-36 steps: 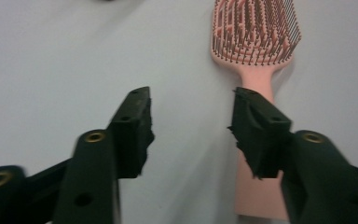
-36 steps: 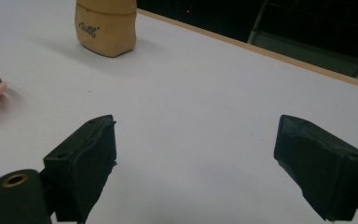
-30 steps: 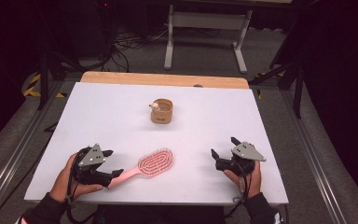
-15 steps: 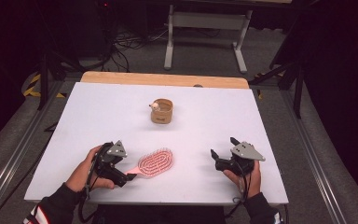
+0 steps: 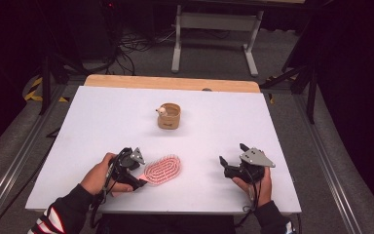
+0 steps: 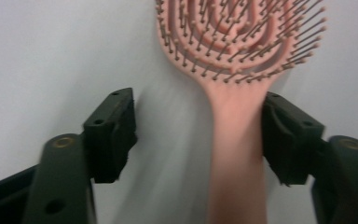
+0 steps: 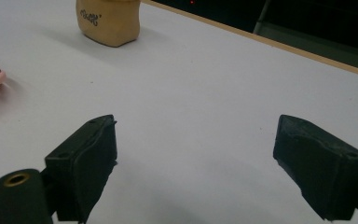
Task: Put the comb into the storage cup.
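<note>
Two grippers sat low in the high view, one in each of the person's hands. The left gripper point(image 5: 137, 171), at the lower left of centre, had its jaws either side of the handle of a pink hairbrush point(image 5: 163, 168). In the left gripper view point(image 6: 198, 135) the handle ran up between the two black jaws: the right-hand jaw lay against the handle's edge, while the left-hand jaw stood clear of it with bare white surface between. The jaws had just been closing, with the handle between them, but they were not yet clamped on it. The brush lay flat, bristles up, its oval head filling the top of that view and pointing toward the frame's upper right in the high view.

The right gripper point(image 5: 229, 165) rested at the lower right of the high view, well apart from the brush. In the right gripper view point(image 7: 196, 154) its jaws stood wide apart with nothing between them. At that view's left edge a bit of the brush's bristled head showed.

Farther up, near the middle of the white table point(image 5: 272, 126), stood a small tan cup point(image 5: 168, 116), seen also at the top left of the right gripper view. A wooden strip point(image 5: 126, 82) ran along the table's far edge.
</note>
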`<state>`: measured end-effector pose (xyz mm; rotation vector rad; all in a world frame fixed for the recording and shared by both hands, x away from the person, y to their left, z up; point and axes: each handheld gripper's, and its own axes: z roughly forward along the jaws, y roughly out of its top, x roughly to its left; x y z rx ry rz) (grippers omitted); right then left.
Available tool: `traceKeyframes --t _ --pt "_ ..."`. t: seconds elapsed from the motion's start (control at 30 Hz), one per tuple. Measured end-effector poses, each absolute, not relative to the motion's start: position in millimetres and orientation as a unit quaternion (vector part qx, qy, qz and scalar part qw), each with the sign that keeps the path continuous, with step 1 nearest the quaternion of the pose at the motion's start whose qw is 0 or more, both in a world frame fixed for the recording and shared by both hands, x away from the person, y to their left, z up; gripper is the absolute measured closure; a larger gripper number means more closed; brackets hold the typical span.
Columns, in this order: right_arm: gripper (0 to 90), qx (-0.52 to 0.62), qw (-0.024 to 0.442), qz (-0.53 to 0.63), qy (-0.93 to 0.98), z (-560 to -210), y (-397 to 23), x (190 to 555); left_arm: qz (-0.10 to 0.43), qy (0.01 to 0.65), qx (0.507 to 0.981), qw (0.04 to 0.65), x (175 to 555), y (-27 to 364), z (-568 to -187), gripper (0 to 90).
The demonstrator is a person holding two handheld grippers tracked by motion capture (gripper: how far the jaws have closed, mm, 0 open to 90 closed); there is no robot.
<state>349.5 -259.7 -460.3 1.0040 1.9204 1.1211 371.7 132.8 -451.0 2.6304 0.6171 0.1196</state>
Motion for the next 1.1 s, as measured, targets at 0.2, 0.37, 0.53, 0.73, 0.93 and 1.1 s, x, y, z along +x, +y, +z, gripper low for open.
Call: traceKeyframes --t 0.2,0.37,0.53,0.73,0.93,1.1 --pt "13.9 0.386 0.342 0.431 0.740 -460 -259 349 0.045 0.220 0.948 0.226 365 132 -450 54.8" --pt "13.8 0.384 0.342 0.431 0.741 -460 -259 349 0.051 0.223 0.942 0.245 363 134 -452 68.1" --pt "13.8 0.384 0.341 0.434 0.740 -459 -259 349 0.066 0.227 0.936 0.260 359 136 -454 69.4" --pt "13.8 0.385 0.340 0.437 0.738 -458 -259 348 0.116 0.236 0.922 0.285 358 137 -455 69.4" --pt "12.8 0.390 0.341 0.447 0.730 -455 -257 349 0.165 0.242 0.897 0.330 355 137 -453 69.5" --pt "11.8 0.380 0.331 0.471 0.724 -446 -247 349 0.198 0.246 0.880 0.355 350 137 -450 69.5"
